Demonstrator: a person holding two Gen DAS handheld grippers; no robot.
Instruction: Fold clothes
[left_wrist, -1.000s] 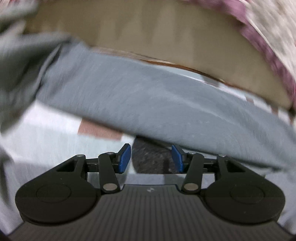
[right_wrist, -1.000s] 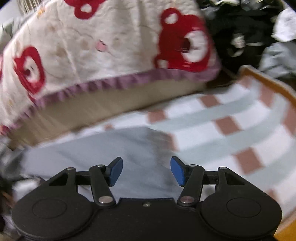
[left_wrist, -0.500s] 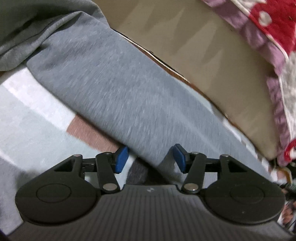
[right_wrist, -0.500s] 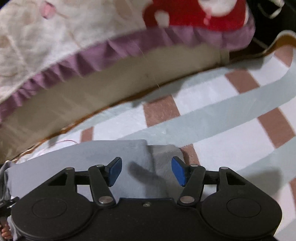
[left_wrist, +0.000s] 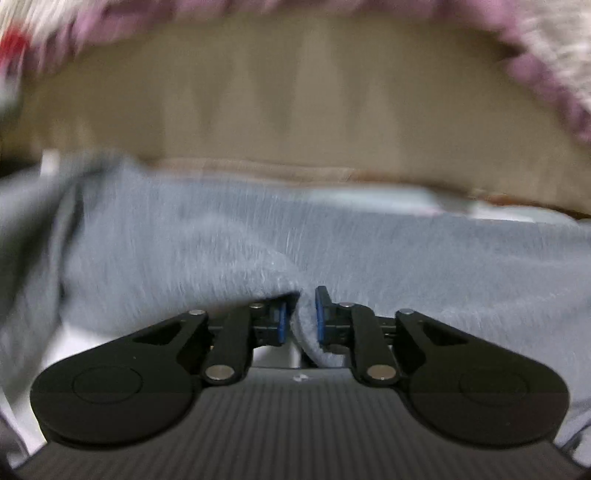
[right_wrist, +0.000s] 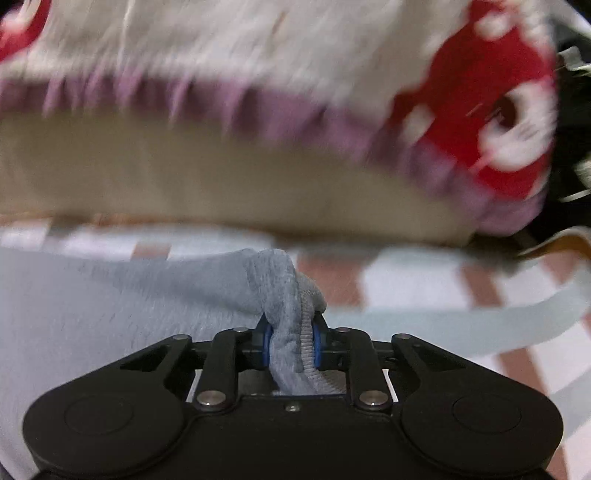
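Both claws have just been closing, and now each one has cloth between its pads. The left gripper (left_wrist: 300, 317) pinches a fold of the grey garment (left_wrist: 369, 266) near its front edge; the blue pads stand close together with only the fabric between them. The right gripper (right_wrist: 291, 341) bites a thicker bunch of the same grey garment (right_wrist: 110, 306), and there I see a ribbed band (right_wrist: 314, 354), so I think it is a hem or a cuff end.

The garment lies on the checked sheet (right_wrist: 424, 284), stretched sideways in front of the beige mattress side (left_wrist: 295, 103), with the quilt with red figures (right_wrist: 480, 96) hanging above it. Both views are blurred, so small details I cannot tell.

The step in hand, as I judge it, is to lift the two held points and carry them over to make one fold. To do it well, the two hands should rise together and keep the edge between them lightly stretched, not slack and not pulled hard. The right grip holds several layers, so it may slip one layer; a slow lift shows this early. It is better to lay the edge down flat before the pads let go, away from the hanging quilt.
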